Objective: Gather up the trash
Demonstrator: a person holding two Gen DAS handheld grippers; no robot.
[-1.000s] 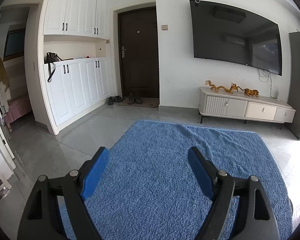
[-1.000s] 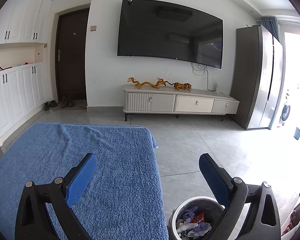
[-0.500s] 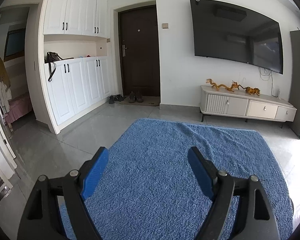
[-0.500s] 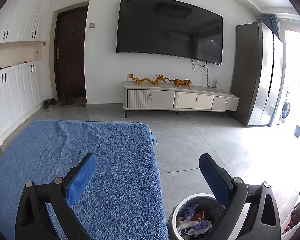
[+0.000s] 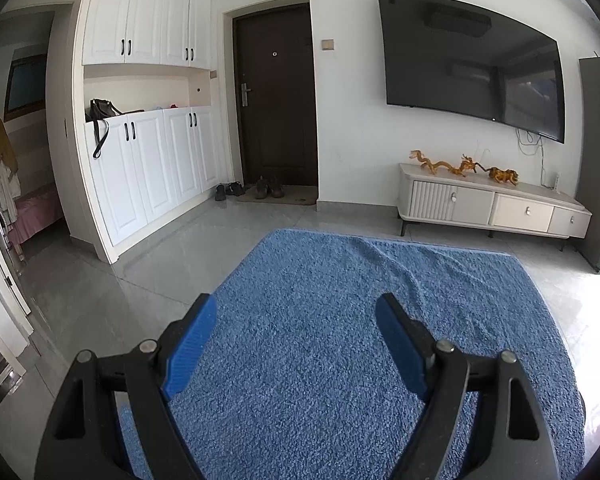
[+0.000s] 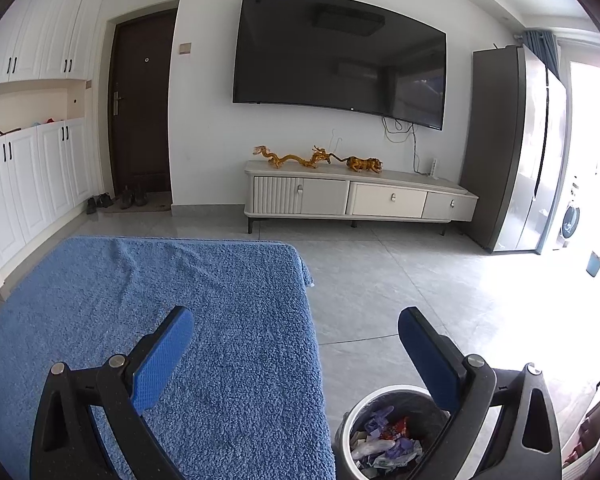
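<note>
A round trash bin (image 6: 350, 420) stands on the floor at the right edge of a blue-covered surface (image 6: 180, 320); it holds crumpled wrappers and paper (image 6: 384, 440). My right gripper (image 6: 296, 322) is open and empty, held above the blue cover's right edge, its right finger over the bin. My left gripper (image 5: 296, 316) is open and empty above the blue cover (image 5: 340, 320). No loose trash shows on the cover.
A TV cabinet (image 6: 360, 196) with golden figurines stands under a wall TV (image 6: 340, 56). A grey fridge (image 6: 516, 148) is at the right. White cupboards (image 5: 152, 160), a dark door (image 5: 276, 92) and shoes (image 5: 256, 190) are at the left. Grey tiled floor (image 6: 420, 288) surrounds the cover.
Both views have tilted slightly downward, so the room sits a little higher in frame and a bit more of the bin shows. Both grippers stay open.
</note>
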